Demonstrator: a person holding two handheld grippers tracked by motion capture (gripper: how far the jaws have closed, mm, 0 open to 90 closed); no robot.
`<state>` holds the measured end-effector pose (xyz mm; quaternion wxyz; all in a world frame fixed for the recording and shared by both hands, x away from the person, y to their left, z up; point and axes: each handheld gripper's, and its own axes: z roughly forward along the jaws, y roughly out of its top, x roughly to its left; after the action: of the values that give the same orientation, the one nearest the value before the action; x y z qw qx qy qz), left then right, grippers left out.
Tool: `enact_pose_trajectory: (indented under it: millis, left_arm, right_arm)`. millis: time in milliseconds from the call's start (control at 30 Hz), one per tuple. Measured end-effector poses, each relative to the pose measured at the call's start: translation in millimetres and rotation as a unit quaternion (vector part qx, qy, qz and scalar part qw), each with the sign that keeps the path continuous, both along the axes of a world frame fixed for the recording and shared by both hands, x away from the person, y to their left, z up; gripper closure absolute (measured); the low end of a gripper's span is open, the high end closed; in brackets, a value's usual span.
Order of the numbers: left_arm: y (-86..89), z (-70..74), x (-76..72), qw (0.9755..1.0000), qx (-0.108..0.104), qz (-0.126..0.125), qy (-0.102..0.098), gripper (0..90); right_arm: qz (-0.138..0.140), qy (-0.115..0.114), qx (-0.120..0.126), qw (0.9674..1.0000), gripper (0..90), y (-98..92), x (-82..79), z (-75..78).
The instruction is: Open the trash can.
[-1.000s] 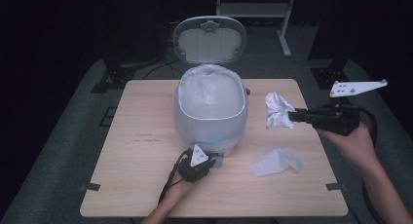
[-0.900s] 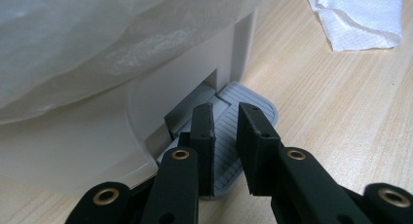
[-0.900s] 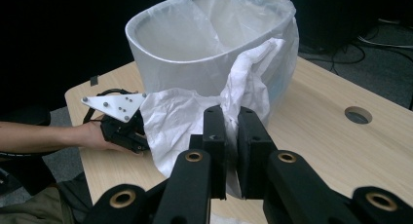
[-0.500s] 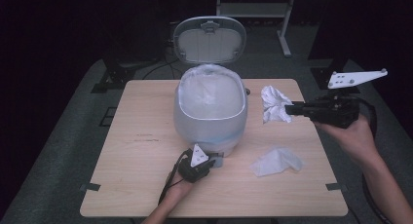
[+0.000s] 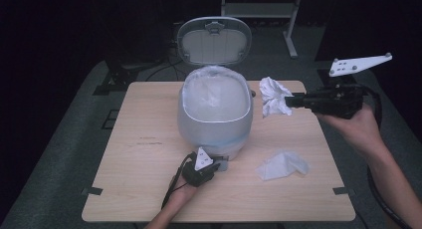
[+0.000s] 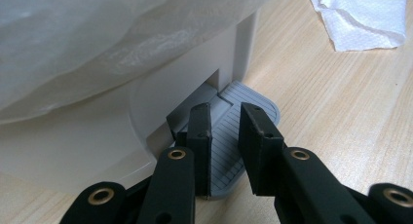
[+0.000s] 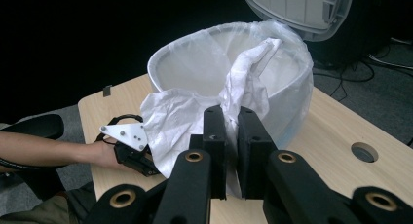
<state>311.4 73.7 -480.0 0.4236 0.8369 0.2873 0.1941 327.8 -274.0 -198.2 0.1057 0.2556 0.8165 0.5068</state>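
Your left hand (image 5: 186, 186) comes in from the bottom edge, forearm short in frame, palm low to the surface. The left gripper (image 5: 215, 165) points away from you and lies nearly level, jaws drawn close with a narrow gap between the pads. Your right forearm enters from the lower right, wrist raised, right hand (image 5: 356, 127) cupped under the gripper body. The right gripper (image 5: 287, 102) points level toward your left, held high, jaws pinched together.
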Motion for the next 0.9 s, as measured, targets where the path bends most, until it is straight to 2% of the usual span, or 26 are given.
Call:
enact_pose_trajectory:
  millis: [333,900]
  left_arm:
    - [0.0,0.0,0.0,1.0,0.0,0.0,0.0,75.0]
    - [0.0,0.1,-0.1,1.0,0.001,0.0,0.0,75.0]
  right_arm:
    - [0.007,0.0,-0.003,1.0,83.5,8.4,6.8,8.3]
    - [0.027,-0.001,-0.018,0.9995,83.5,35.6,19.6,24.1]
